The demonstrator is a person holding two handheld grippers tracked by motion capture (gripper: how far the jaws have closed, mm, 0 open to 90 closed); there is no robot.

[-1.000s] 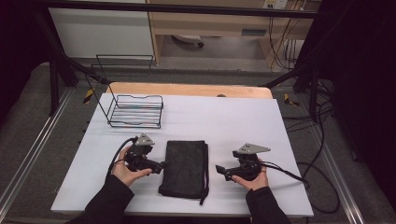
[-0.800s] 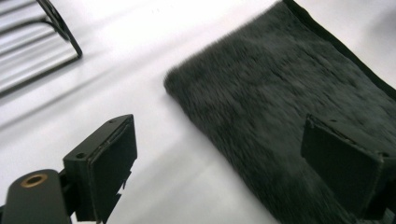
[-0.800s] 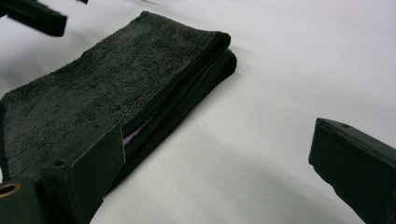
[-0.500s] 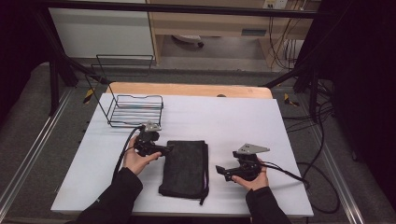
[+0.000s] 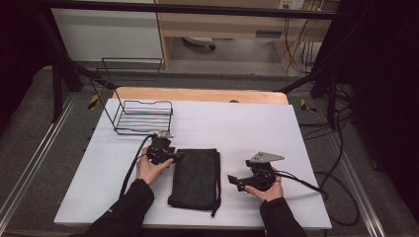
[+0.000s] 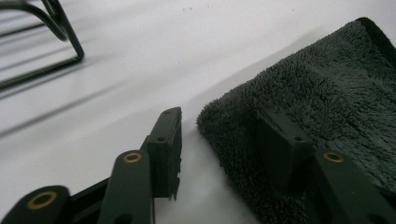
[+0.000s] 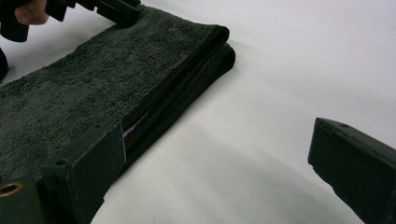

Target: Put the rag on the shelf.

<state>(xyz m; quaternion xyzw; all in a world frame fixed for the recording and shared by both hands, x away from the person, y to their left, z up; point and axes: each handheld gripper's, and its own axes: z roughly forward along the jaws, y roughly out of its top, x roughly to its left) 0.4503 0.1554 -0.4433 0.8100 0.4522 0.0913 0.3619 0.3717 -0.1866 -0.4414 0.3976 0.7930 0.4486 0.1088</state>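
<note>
A folded black towel (image 5: 196, 177) lies on the white table (image 5: 247, 123) near its front edge. My left gripper (image 5: 170, 157) is low at the towel's far left corner. In the left gripper view its jaws (image 6: 217, 126) straddle that corner of the towel (image 6: 327, 93): one jaw rests on the pile, while the other stands on the table with a gap to the cloth. These jaws have just been closing. My right gripper (image 5: 232, 180) sits by the towel's right edge, open wide (image 7: 217, 135), one jaw beside the towel's folded edge (image 7: 93, 79), the other over bare table.
A black wire basket (image 5: 143, 116) stands at the table's far left, just beyond my left gripper, and its wires (image 6: 60, 32) are close in the left gripper view. Cables trail from both grippers. A wooden strip runs along the far edge.
My left hand has moved away from me along the towel's left side to its far corner, and its jaws stand narrower. The right hand has kept still.
</note>
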